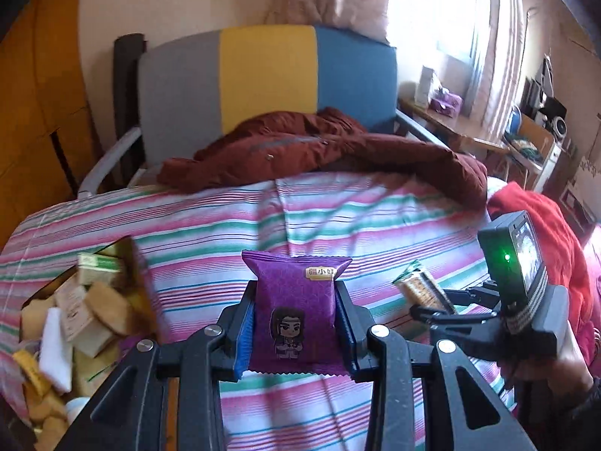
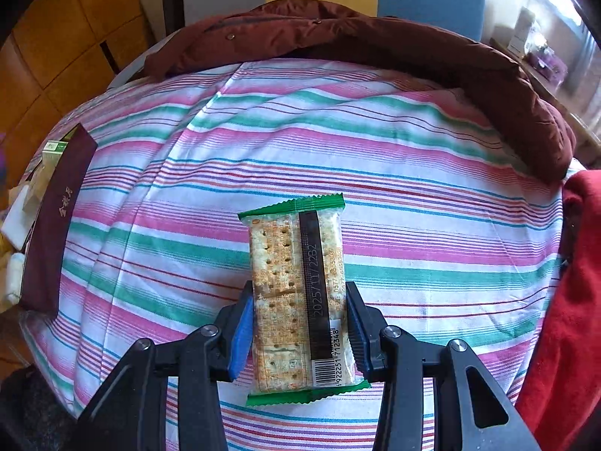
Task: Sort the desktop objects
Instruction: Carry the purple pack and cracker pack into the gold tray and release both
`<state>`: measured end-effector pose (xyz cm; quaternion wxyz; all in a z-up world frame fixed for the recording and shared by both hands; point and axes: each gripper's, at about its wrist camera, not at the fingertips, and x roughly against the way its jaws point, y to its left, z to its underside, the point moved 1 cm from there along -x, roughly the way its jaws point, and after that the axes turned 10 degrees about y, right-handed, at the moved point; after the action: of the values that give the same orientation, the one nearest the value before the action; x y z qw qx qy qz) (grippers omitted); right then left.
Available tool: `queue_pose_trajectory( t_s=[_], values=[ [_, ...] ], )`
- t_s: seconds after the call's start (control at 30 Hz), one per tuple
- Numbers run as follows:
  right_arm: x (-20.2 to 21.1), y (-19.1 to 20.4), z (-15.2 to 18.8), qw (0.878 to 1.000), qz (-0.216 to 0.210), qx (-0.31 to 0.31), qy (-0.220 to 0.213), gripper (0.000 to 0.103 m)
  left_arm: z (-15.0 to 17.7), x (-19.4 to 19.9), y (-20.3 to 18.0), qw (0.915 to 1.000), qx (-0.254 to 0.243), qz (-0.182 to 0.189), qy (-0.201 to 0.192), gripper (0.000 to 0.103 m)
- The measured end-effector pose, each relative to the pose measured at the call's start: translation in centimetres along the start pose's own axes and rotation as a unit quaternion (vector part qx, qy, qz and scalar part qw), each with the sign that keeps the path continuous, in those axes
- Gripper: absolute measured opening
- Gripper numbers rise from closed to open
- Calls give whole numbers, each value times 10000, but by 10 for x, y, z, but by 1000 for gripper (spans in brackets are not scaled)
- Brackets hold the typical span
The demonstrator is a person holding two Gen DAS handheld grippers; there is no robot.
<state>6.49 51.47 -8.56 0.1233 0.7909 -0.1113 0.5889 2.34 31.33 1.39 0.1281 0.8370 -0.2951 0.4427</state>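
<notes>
My left gripper (image 1: 296,323) is shut on a purple snack packet (image 1: 296,308) with a cartoon figure, held above the striped cloth (image 1: 375,233). My right gripper (image 2: 298,323) is shut on a green-edged cracker packet (image 2: 296,293), held lengthwise between the blue pads above the striped cloth (image 2: 413,188). In the left wrist view the right gripper (image 1: 424,310) shows at the right with the cracker packet (image 1: 420,289) in it. An open box (image 1: 86,300) full of snacks and small cartons sits at the left.
The box's dark red lid (image 2: 56,221) stands at the left edge of the cloth. A dark red coat (image 1: 319,146) lies across the far side, before a grey, yellow and blue chair (image 1: 263,79). A red garment (image 2: 563,300) lies at the right.
</notes>
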Motion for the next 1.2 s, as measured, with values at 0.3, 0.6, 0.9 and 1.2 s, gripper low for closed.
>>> queue_pose_trajectory(
  t_s=[0.3,0.6,0.9,1.2],
  values=[
    [0,11,14,9995,265,138,95,45,27,40,60,9984,386,-337,-224,37],
    [16,56,11,9996,-12,286,-70,45,46,64,125,9930,851,-721,-381,37],
    [61,147,11,9917,-710,677,-833,45,73,57,166,9880,1208,-942,-195,37],
    [65,244,15,9795,-1254,1202,-1017,45,100,39,210,9781,1719,-1174,47,37]
  ],
)
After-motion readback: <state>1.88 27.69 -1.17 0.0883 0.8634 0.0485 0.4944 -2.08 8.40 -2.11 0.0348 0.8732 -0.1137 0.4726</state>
